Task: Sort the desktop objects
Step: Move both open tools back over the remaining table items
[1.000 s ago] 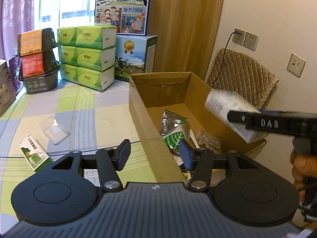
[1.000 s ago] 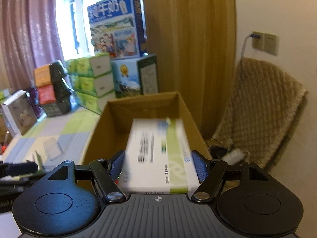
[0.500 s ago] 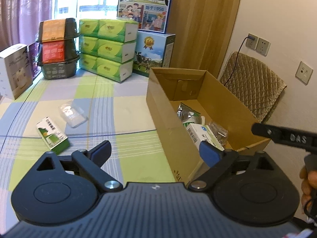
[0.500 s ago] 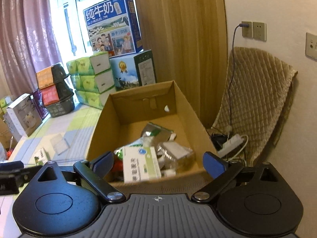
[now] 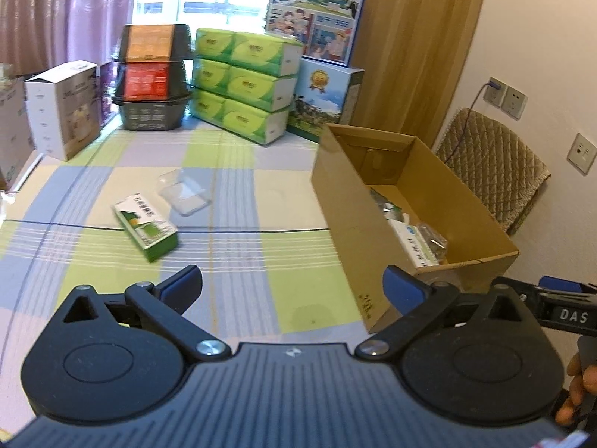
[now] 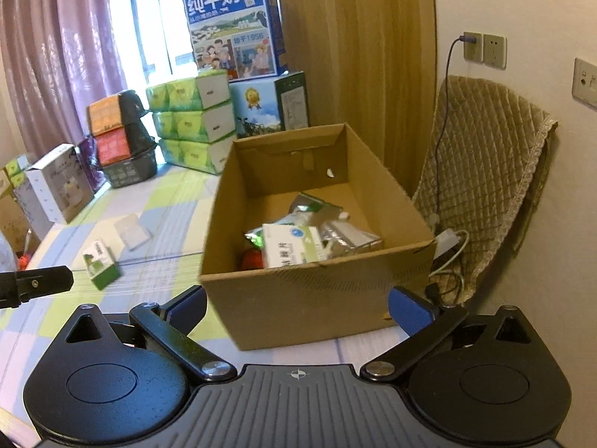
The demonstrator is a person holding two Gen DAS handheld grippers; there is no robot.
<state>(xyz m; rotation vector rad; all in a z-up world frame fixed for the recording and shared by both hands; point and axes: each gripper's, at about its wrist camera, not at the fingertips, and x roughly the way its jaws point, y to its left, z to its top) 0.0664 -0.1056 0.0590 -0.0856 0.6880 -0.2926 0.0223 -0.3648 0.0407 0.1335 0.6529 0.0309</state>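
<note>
Both tools are empty. The left hand-held gripper [image 5: 291, 283] has its blue-padded fingers spread wide over the checked tabletop [image 5: 238, 171], with nothing between them. The right hand-held gripper [image 6: 297, 308] is equally released, its fingers splayed in front of the near wall of the cardboard box [image 6: 317, 291].

Judging by how things lie, the sorting is well along but not finished. The box already holds several items: a white-and-green medicine carton [image 6: 289, 248] lying on top, silvery foil packets [image 6: 347, 237] beside it, a green-edged pouch [image 6: 311, 207] further back and something red [image 6: 252, 259] low against the near wall.

Two things are left out on the tabletop, well apart from the box: a green-and-white small carton [image 5: 146, 227] lying flat, and just beyond it a clear plastic case [image 5: 183, 193]. Both lie ahead of the left tool, so that side looks better placed to take one of them.

Some things stay uncertain. The red object is mostly hidden behind the box wall, and I cannot tell what it is. The box's near corners and floor are screened by its walls in the left view. The print on the cartons is too small to read. The stacked tissue packs [image 5: 244, 86] and milk cases [image 5: 317, 11] at the back look like storage rather than items to sort, though that is only a guess. Only fingertips of the person's hand [image 5: 576, 384] show at the frame edge.
</note>
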